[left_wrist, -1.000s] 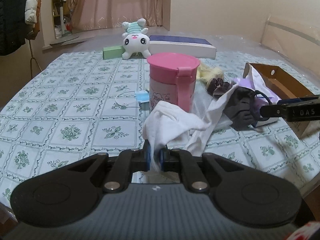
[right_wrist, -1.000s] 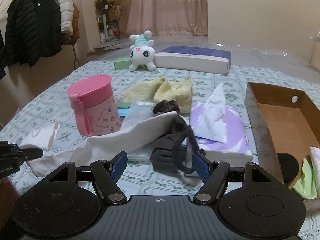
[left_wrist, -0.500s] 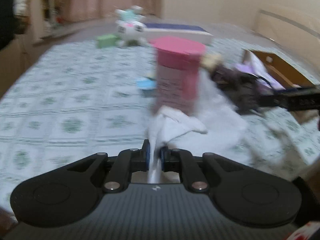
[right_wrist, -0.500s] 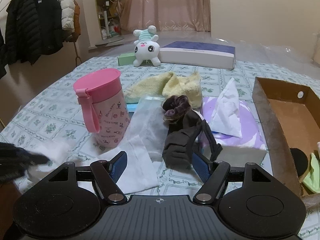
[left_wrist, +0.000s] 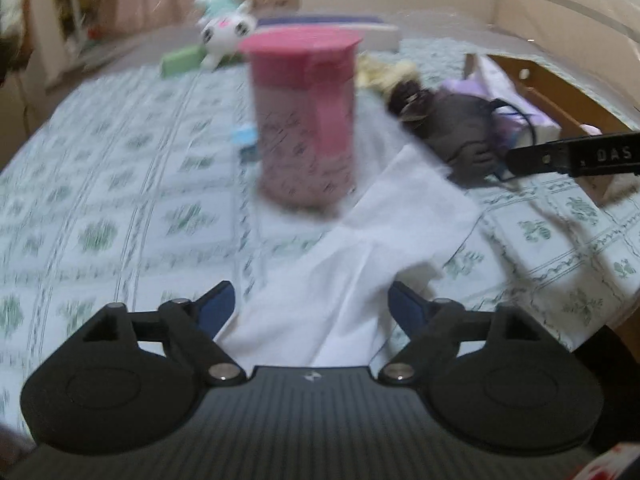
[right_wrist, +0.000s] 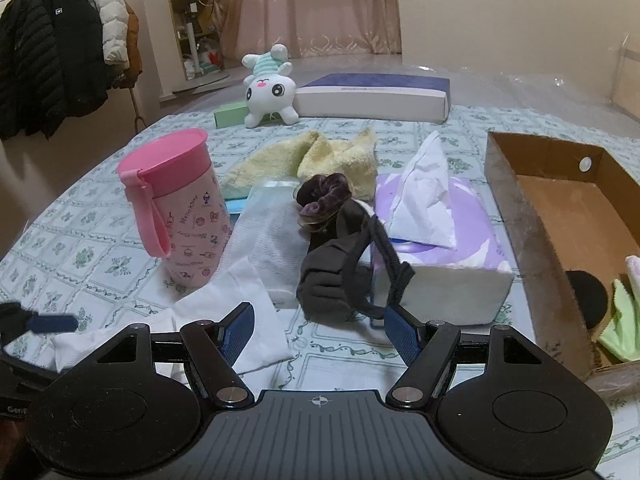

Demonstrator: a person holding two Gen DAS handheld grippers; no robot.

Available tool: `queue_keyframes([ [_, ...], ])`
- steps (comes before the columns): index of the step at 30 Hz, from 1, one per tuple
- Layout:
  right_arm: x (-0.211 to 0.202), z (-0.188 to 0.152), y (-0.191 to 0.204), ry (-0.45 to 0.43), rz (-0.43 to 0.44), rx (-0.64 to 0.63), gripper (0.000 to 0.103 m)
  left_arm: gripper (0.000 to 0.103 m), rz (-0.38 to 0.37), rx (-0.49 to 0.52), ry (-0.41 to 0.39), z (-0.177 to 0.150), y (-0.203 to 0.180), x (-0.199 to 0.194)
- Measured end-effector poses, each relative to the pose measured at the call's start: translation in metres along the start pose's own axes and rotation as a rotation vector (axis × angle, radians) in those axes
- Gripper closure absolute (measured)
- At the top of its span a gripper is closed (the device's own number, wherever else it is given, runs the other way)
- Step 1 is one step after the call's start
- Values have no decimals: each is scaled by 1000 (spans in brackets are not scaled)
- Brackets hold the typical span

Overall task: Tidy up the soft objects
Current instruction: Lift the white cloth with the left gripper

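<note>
Your L gripper [left_wrist: 310, 306] jaws are opening, letting go of the white cloth [left_wrist: 360, 264], which lies on the tablecloth [left_wrist: 120, 200] between the pads w/o touching them, just in front of the pink cup [left_wrist: 306, 120]. R gripper [right_wrist: 318, 330] stands apart, empty, near the dark mask [right_wrist: 340, 272]. Next, prob: close on the mask, carry it to the cardboard box [right_wrist: 520, 220]. The L view is blurred; only the R view shows the box's inside, the scrunchie [right_wrist: 324, 200] and yellow towel [right_wrist: 320, 156] clearly.

Both low and close over the surface [right_wrist: 100, 248], looking forward and down past own tongs. Left view blurred, seemingly nearer the pink cup [left_wrist: 306, 120]. Shared: cup, white cloth [left_wrist: 360, 264], dark mask [right_wrist: 336, 272], cardboard box [right_wrist: 516, 208], plush toy [right_wrist: 270, 88].
</note>
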State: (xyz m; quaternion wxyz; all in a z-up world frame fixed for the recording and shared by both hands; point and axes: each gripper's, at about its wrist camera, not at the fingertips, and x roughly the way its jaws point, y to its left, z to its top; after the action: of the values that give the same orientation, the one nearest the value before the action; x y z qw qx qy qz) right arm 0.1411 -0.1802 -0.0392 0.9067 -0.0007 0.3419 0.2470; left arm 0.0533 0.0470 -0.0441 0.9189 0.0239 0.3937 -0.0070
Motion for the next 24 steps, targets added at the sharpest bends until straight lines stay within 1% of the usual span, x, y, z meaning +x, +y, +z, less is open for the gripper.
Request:
queue_keyframes([
  [2, 2, -1, 1, 3, 6, -1, 31, 17, -2, -46, 42, -5, 4, 3],
  [5, 5, -2, 3, 8, 14, -3, 31, 16, -13, -105, 74, -9, 4, 11],
  [7, 4, -3, 2, 8, 12, -5, 31, 17, -7, -120, 91, -9, -1, 19],
  [9, 4, -3, 0, 8, 7, -6, 31, 18, 3, -111, 87, -7, -8, 24],
  [12, 5, -3, -2, 9, 0, -1, 31, 29, 2, -54, 81, -3, -22, 32],
  [14, 5, -3, -4, 8, -3, 5, 31, 46, 2, -9, 68, -1, -30, 34],
  [15, 5, -4, -5, 8, -4, 7, 31, 51, -7, 10, 63, 1, -33, 35],
  [16, 5, -4, -4, 9, -4, 7, 31, 60, -19, 24, 60, 1, -35, 35],
  [18, 5, -4, -4, 9, 1, 4, 31, 69, -41, 45, 54, 3, -38, 34],
  [20, 4, -4, -3, 9, 7, -1, 31, 92, -53, 55, 50, 3, -40, 33],
  [21, 4, -4, -1, 9, 10, -6, 31, 93, -56, 54, 48, 3, -39, 32],
  [24, 2, -3, 4, 8, 21, -22, 31, 94, -32, 36, 42, 4, -28, 29],
])
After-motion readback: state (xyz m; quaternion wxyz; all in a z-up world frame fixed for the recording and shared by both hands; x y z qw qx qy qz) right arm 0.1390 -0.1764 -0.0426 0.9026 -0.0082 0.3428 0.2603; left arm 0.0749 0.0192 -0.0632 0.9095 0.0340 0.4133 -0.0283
